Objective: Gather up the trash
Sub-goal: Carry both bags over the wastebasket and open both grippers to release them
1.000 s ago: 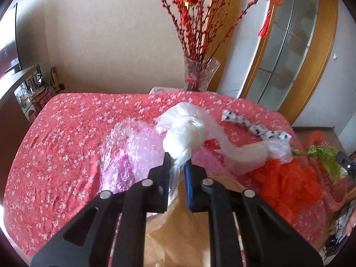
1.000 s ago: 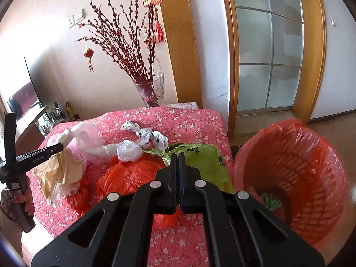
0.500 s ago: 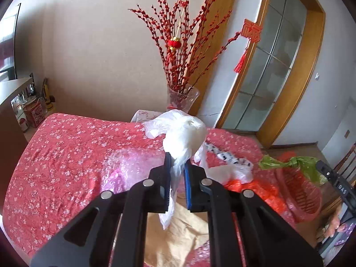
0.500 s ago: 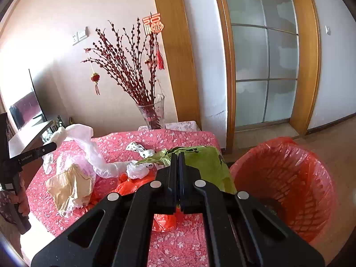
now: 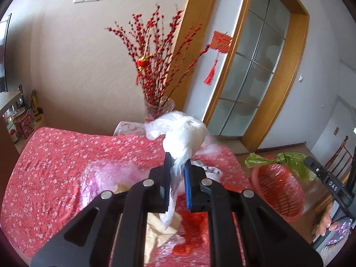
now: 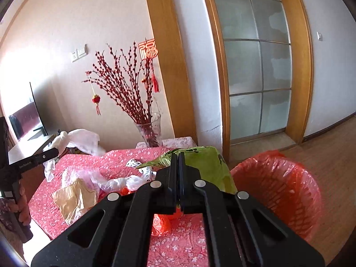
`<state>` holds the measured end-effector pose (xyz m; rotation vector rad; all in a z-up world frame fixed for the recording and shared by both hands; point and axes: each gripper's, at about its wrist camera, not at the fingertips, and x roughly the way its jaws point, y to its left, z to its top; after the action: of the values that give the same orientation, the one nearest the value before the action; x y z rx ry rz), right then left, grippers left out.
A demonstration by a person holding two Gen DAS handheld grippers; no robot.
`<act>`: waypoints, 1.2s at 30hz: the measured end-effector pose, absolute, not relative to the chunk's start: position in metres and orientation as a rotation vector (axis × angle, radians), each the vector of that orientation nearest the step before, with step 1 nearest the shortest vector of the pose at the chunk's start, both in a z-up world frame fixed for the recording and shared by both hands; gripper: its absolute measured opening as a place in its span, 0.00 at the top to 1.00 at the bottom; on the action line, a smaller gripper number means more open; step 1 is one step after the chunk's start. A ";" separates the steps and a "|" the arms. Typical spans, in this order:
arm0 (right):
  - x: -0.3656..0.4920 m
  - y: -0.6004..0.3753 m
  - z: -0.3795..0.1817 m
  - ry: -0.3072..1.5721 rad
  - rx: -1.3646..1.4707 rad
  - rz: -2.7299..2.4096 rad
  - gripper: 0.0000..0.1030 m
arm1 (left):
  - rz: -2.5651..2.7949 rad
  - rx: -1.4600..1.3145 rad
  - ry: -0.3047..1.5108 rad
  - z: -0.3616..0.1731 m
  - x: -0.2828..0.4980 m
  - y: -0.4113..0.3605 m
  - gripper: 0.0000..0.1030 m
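Observation:
My left gripper (image 5: 177, 159) is shut on a white plastic bag (image 5: 185, 134) and holds it in the air above the table. The same white bag (image 6: 77, 139) shows at the far left of the right wrist view. My right gripper (image 6: 178, 154) is shut on a green plastic bag (image 6: 207, 164), lifted over the table's right end beside the red bin (image 6: 280, 189). In the left wrist view the green bag (image 5: 287, 159) hangs over the red bin (image 5: 278, 189). More trash lies on the red floral tablecloth (image 5: 55, 166): bubble wrap (image 5: 106, 175), brown paper (image 6: 73, 198), an orange bag (image 6: 161, 223).
A glass vase of red branches (image 5: 159, 111) stands at the table's far edge, with a wooden door frame and glass door (image 6: 255, 77) behind. A crumpled clear bag (image 6: 120, 181) and a spotted wrapper (image 6: 142, 169) lie mid-table. A chair (image 5: 340, 153) stands far right; a shelf with tins (image 5: 20, 122) stands left.
Both grippers have risen with their bags; the white bag's tail has come up off the table, and the green bag is off it too. The views tilted up toward the wall and door.

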<state>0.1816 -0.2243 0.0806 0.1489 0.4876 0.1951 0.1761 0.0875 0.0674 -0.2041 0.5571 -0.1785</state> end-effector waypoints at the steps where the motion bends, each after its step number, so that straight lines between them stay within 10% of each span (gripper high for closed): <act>1: 0.180 -0.226 0.082 0.483 0.150 0.193 0.98 | -0.182 -0.204 0.552 0.070 0.176 0.086 0.89; 36: 0.138 -0.352 0.084 0.353 0.186 -0.224 0.98 | -0.600 -0.170 0.681 0.027 0.201 -0.137 0.89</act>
<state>0.1375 -0.3524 0.0837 0.1862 0.3528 -0.2242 0.2013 -0.1367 0.0273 -0.1703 0.6809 -0.5999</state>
